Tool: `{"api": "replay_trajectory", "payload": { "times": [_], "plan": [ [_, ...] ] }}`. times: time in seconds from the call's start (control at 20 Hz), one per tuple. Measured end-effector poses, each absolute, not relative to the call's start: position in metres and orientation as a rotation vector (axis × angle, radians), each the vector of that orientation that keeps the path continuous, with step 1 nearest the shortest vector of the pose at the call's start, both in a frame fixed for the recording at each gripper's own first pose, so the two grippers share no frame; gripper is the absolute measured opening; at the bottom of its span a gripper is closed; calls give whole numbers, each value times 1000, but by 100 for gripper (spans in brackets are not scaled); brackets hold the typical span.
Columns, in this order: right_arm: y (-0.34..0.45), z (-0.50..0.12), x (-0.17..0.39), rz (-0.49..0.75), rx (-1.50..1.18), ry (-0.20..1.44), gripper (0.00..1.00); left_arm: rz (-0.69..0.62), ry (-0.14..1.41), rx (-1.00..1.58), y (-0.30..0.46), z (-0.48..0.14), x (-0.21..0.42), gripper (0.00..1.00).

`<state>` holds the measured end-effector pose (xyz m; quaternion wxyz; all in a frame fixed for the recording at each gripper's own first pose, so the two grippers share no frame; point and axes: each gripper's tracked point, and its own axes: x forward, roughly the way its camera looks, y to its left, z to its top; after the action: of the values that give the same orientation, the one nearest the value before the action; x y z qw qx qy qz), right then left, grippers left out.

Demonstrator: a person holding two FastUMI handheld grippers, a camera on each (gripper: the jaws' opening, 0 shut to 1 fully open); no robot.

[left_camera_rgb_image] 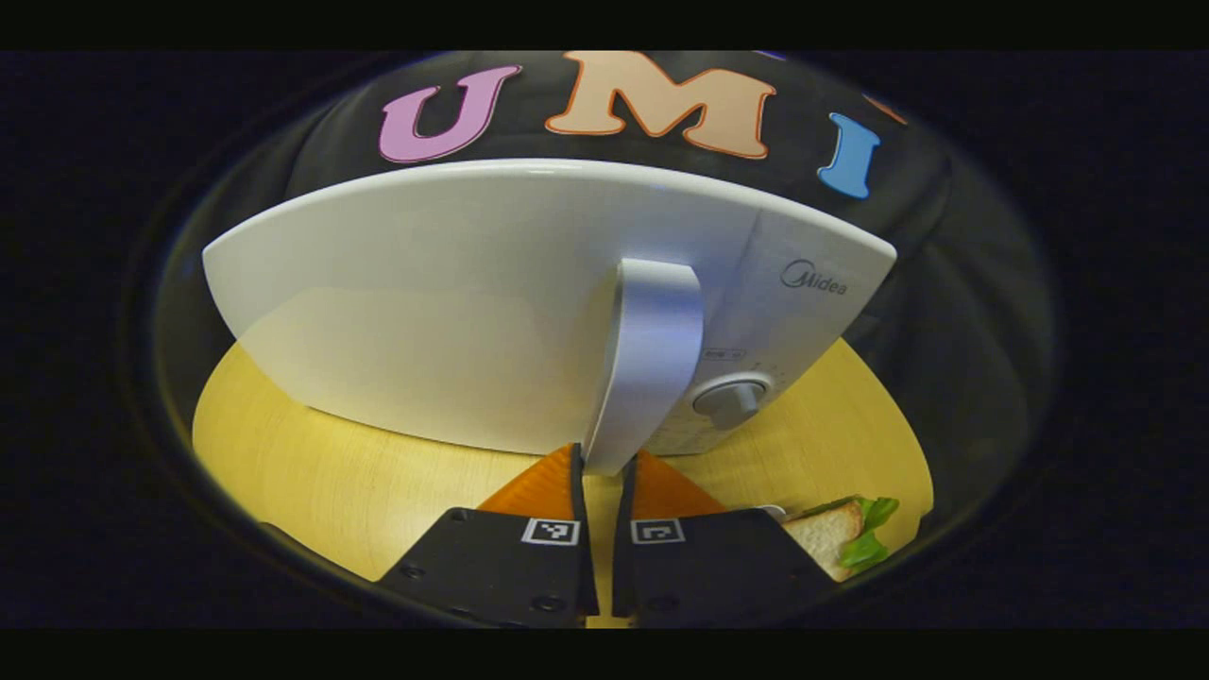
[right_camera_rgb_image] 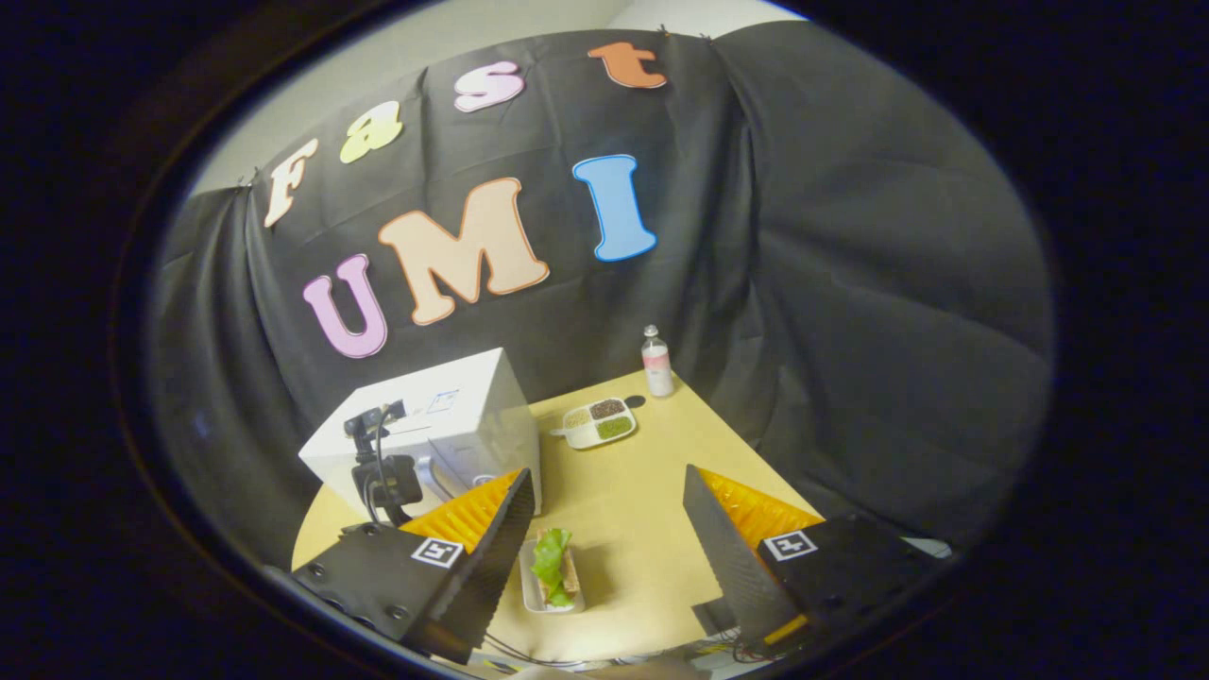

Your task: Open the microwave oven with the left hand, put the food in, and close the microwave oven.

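On wooden table (right_camera_rgb_image: 652, 491): microwave (right_camera_rgb_image: 453, 416), sandwich (right_camera_rgb_image: 554, 567); black cloth wall (right_camera_rgb_image: 850, 283) behind.

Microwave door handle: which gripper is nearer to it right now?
Left. The left gripper has its fingertips on either side of the microwave door handle's lower end. The right gripper hangs open well back above the table, over the sandwich.

The sandwich (left_camera_rgb_image: 841, 538) is cut off behind the left tongs (left_camera_rgb_image: 604, 482).
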<state>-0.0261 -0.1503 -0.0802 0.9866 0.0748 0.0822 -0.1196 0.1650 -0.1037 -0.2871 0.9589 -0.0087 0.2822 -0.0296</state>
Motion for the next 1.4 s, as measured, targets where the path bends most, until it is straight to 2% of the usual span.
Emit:
{"api": "replay_trajectory", "payload": {
  "times": [0.3,0.35,0.4,0.45,0.6,0.8,1.05,1.1,1.15,1.4],
  "plan": [
    [-155,-92,-23,-231,177,196,92,-83,541,-50,-105,-286,162,5],
    [-155,-93,-23,-226,183,200,92,-86,534,-48,-106,-285,162,8],
    [-156,-95,-21,-225,184,205,99,-88,534,-42,-106,-286,163,7],
    [-158,-96,-21,-226,182,207,92,-92,530,-31,-106,-286,163,10],
    [-159,-97,-23,-226,181,207,92,-99,521,-23,-106,-284,166,13],
    [-162,-101,-24,-232,186,216,92,-108,508,-11,-107,-283,172,23],
    [-167,-101,-23,-239,180,220,92,-112,504,80,-110,-281,189,27],
    [-167,-100,-23,-238,180,219,92,-104,523,100,-108,-283,189,33],
    [-166,-100,-23,-238,179,220,92,-96,537,108,-107,-285,187,26],
    [-162,-103,-23,-227,168,234,92,-63,508,53,-105,-283,185,6]
  ]
}}
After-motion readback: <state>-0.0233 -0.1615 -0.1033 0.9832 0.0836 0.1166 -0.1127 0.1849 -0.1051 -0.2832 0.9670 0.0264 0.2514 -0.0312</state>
